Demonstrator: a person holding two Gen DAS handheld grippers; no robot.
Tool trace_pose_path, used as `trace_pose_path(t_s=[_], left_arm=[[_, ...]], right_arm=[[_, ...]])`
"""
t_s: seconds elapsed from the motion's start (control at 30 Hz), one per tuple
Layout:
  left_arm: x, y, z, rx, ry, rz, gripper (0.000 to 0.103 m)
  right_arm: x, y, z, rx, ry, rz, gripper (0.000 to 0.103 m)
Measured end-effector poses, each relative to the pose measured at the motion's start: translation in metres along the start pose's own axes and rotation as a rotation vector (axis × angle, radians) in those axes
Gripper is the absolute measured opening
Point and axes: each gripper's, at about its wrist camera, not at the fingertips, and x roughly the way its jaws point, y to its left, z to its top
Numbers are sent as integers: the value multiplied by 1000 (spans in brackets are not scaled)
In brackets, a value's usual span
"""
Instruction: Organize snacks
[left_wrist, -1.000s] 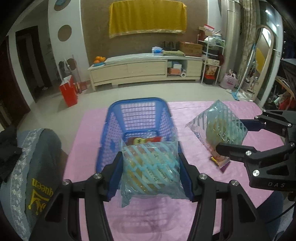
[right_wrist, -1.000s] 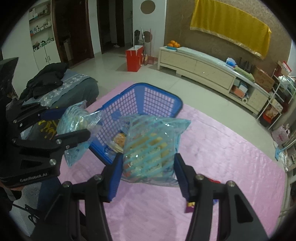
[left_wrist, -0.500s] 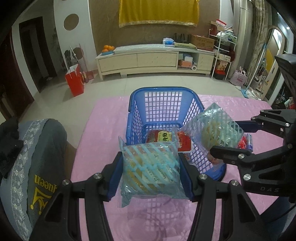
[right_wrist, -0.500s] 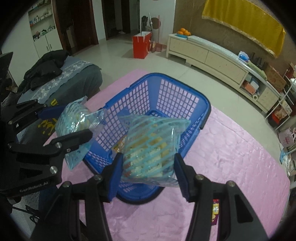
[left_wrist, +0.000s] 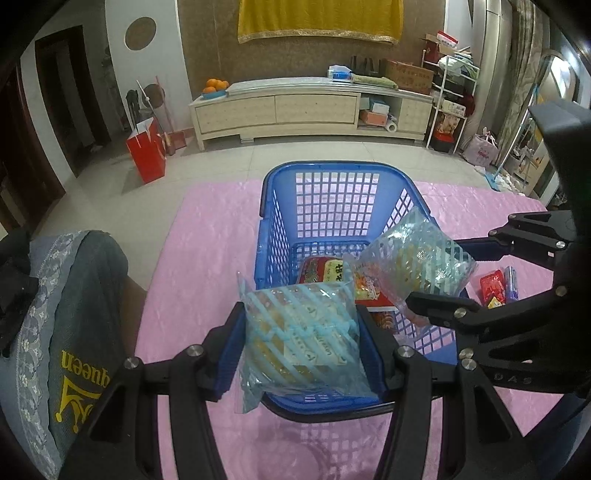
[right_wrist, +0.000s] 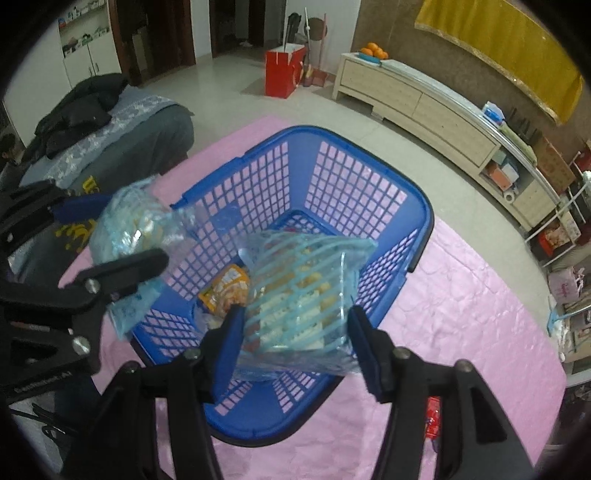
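Both grippers clamp snack bags above a pink quilted cloth (left_wrist: 207, 236) that covers the work surface, in a tiled living room with a long cream sideboard (left_wrist: 295, 107), a yellow hanging (left_wrist: 319, 16) on the wall behind it, and a grey cushioned seat (left_wrist: 66, 314) at the table's left edge. On the cloth stands a blue lattice basket (left_wrist: 332, 192) with red and orange snack packets (left_wrist: 325, 269) on its floor. Nearer, the left gripper (left_wrist: 301, 345) is closed on a clear bag with pale blue stripes (left_wrist: 303, 336), held over the basket's near rim. Alongside, the right gripper (right_wrist: 293, 328) grips a matching striped bag (right_wrist: 299, 295) over the basket's inside. Smallest, a few red wrapped snacks (left_wrist: 493, 288) lie on the cloth just right of the basket.
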Motion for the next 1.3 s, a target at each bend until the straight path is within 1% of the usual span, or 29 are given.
trace_pose_path(t_s=[0.07, 0.1, 0.13, 0.4, 0.57, 0.7, 0.8, 0.9, 1.03, 1.2, 1.3], left_arm=[[-2, 1, 0, -5, -3, 0, 54], [-3, 2, 0, -6, -5, -1, 54], [-5, 1, 0, -5, -7, -2, 54], [-20, -4, -5, 1, -19, -10, 54], [-31, -13, -7, 18, -35, -20, 54], [-34, -20, -6, 37, -39, -30, 54], [-31, -24, -5, 47, -37, -38, 54], [-27, -28, -4, 57, -29, -44, 55], [-15, -32, -1, 64, -9, -54, 55], [7, -30, 5, 42, 23, -61, 56], [17, -32, 6, 56, 36, -59, 56]], right_arm=[[-4, 0, -3, -3, -6, -5, 74], [-7, 1, -5, -4, -11, -15, 84], [-9, 0, -6, -4, -15, -21, 89], [-41, -4, -18, 36, -79, -53, 89], [-48, -9, -26, 80, -85, -69, 90], [-49, -17, -35, 143, -91, -76, 90], [-47, -23, -41, 195, -91, -72, 90], [-43, -27, -44, 212, -87, -74, 90], [-39, -31, -45, 221, -86, -81, 90], [-34, -36, -47, 214, -79, -84, 90], [-31, -38, -48, 212, -78, -81, 90]])
